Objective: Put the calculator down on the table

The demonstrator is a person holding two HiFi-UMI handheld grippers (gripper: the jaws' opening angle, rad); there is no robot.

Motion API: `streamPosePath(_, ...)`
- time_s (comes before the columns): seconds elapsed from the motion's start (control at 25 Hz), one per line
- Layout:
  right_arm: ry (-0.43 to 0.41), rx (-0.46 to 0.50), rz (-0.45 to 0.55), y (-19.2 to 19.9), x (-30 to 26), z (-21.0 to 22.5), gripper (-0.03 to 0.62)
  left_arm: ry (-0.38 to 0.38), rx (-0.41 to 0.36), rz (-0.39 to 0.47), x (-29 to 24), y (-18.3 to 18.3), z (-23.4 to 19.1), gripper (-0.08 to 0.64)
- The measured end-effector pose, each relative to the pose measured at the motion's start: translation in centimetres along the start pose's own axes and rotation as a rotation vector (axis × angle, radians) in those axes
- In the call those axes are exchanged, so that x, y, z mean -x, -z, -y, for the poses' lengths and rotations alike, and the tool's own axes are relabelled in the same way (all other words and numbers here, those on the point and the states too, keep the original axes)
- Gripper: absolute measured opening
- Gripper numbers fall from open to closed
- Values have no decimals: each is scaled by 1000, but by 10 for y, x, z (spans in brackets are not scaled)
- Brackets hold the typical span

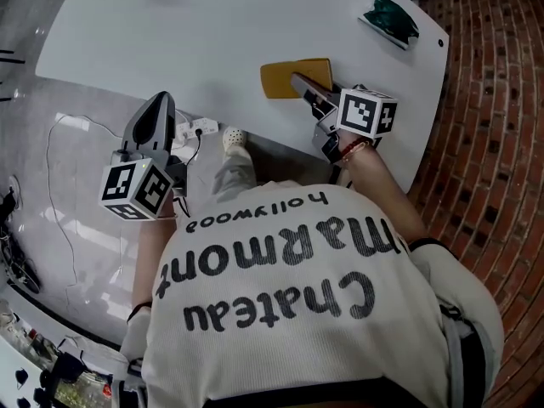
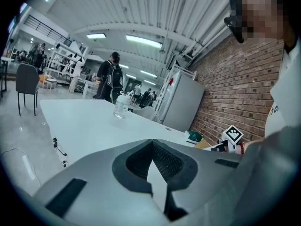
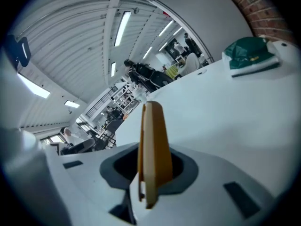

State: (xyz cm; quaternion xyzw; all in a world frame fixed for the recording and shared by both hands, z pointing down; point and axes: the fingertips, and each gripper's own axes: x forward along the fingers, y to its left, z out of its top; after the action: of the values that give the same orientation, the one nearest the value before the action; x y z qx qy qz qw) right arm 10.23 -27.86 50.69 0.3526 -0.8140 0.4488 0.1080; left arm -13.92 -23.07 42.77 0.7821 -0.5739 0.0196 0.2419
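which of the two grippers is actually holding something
The right gripper: its jaws are clamped on the yellow calculator. The left gripper has its jaws shut together with nothing between them.

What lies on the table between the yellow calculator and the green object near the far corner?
Nothing. In the head view, only bare white table separates the calculator from the green object.
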Motion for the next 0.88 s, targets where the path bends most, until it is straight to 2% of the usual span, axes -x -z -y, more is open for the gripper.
streamPosePath(0.16, 74, 80, -71, 8, -6, 8, 138, -2, 3, -3, 2, 3, -1, 0)
streamPosePath(0.48, 178, 196, -76, 7, -11, 24, 238, -4, 1, -8, 2, 5, 0, 0)
streamPosePath(0.88, 280, 208, -84, 8, -9, 41, 365, -2, -5, -13, 1, 5, 1, 0)
